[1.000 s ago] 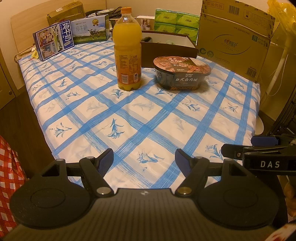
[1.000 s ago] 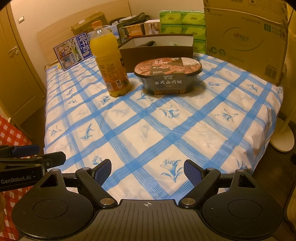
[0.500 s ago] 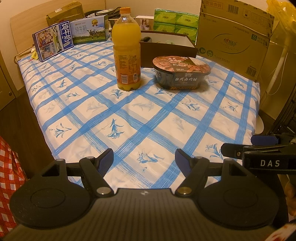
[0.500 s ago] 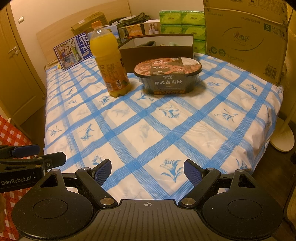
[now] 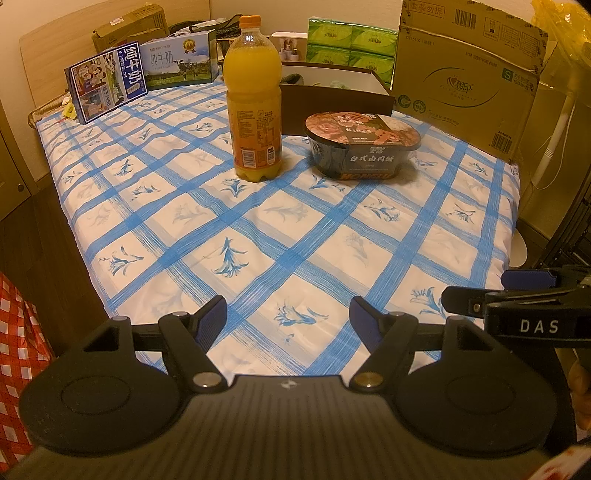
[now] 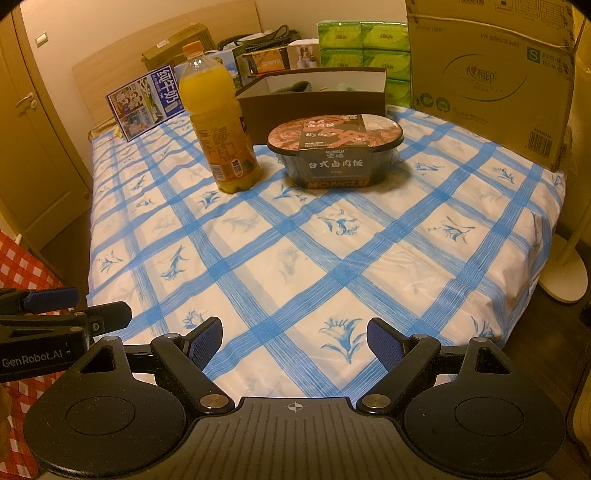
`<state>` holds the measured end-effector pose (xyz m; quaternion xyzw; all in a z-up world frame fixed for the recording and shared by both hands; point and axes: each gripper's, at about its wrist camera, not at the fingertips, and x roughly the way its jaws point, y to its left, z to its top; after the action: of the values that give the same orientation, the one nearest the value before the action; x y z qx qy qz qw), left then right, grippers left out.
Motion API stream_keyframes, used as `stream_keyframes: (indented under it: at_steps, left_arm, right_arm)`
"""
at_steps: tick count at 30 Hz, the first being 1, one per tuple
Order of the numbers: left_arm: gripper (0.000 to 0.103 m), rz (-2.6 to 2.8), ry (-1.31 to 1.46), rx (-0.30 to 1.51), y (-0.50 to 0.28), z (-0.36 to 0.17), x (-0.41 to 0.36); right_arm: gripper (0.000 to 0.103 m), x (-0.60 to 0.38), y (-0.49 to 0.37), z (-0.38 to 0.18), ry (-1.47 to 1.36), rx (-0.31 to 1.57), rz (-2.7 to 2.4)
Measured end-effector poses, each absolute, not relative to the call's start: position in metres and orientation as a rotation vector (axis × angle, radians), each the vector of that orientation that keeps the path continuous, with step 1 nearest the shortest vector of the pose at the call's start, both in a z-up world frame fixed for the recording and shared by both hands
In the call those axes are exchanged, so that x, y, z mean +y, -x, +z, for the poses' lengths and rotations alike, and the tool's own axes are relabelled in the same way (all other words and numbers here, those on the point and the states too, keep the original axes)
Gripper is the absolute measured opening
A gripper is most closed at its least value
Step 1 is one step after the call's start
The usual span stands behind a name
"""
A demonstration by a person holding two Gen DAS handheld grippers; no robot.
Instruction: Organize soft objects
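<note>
Bed (image 5: 155,236), checked sheet. Juice bottle (image 5: 255,110) upright mid-bed; rice bowl (image 5: 364,146) just beside it; brown box (image 5: 332,90) open behind both, contents unclear.

Left gripper (image 5: 288,317): fingers spread, empty, over near edge. Right gripper (image 6: 295,338): likewise.

Risk: the bottle stands on a soft mattress; a brushing reach or pressing on the bedding could likely topple it.

Change from earlier frames: none; both grippers unmoved, objects unchanged.

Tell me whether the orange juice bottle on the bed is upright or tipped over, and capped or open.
Upright and capped. The orange juice bottle stands on its base on the checked bedsheet, with its orange cap on top.
</note>
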<state>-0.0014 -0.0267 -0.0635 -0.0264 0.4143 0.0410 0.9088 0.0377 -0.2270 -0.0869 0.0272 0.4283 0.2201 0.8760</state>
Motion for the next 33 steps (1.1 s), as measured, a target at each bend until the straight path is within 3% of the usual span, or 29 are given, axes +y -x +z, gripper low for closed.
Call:
stream_keyframes:
  at_steps: [33]
  left_arm:
    - [0.071,0.085,0.054,0.855,-0.0033,-0.0629,-0.0261]
  right_arm:
    - [0.085,-0.2267,-0.0388,-0.0875,-0.057,0.895,0.459]
